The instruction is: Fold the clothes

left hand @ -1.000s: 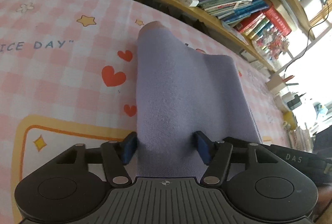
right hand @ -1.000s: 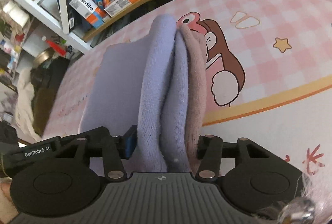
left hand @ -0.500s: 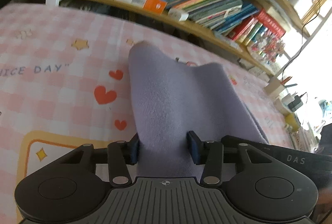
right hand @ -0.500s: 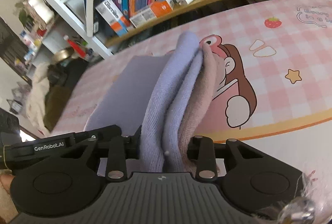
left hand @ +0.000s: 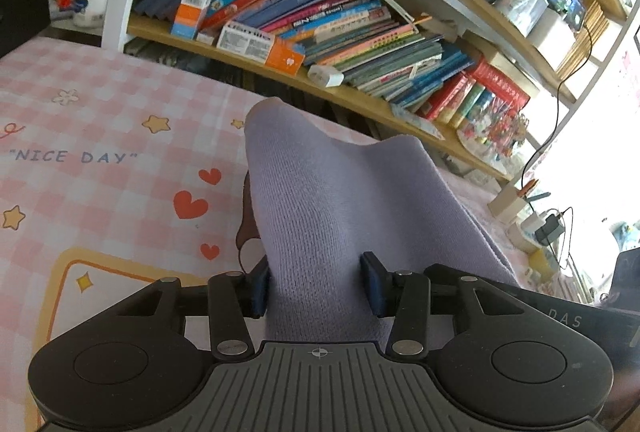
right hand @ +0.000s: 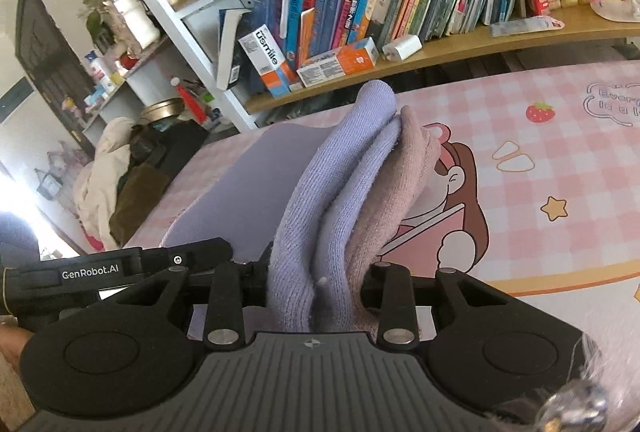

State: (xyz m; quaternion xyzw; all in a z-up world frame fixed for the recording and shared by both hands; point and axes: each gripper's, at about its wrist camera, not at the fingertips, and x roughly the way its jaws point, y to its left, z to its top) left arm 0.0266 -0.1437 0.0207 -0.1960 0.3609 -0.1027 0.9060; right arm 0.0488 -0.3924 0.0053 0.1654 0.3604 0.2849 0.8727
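A lavender knit garment (left hand: 340,204) is held up between both grippers above the pink checked table cover (left hand: 100,192). My left gripper (left hand: 318,286) is shut on one bunched edge of it. My right gripper (right hand: 316,284) is shut on the other end (right hand: 340,192), where several lavender and pinkish layers are pinched together. The cloth spans flat between the two grippers, and its far part (right hand: 256,176) shows left of the right gripper. The left gripper's body (right hand: 116,268) shows in the right wrist view.
A wooden bookshelf (left hand: 320,32) packed with books runs along the table's far edge. A white charger (right hand: 402,46) and boxes (right hand: 340,62) lie on its low shelf. Clothes are piled (right hand: 108,184) beyond the table's left end. Cables and a pen holder (left hand: 516,200) stand at the right.
Both grippers have risen and tilted up with the garment, so more of the bookshelf is in view. The jaws have closed tighter on the cloth.
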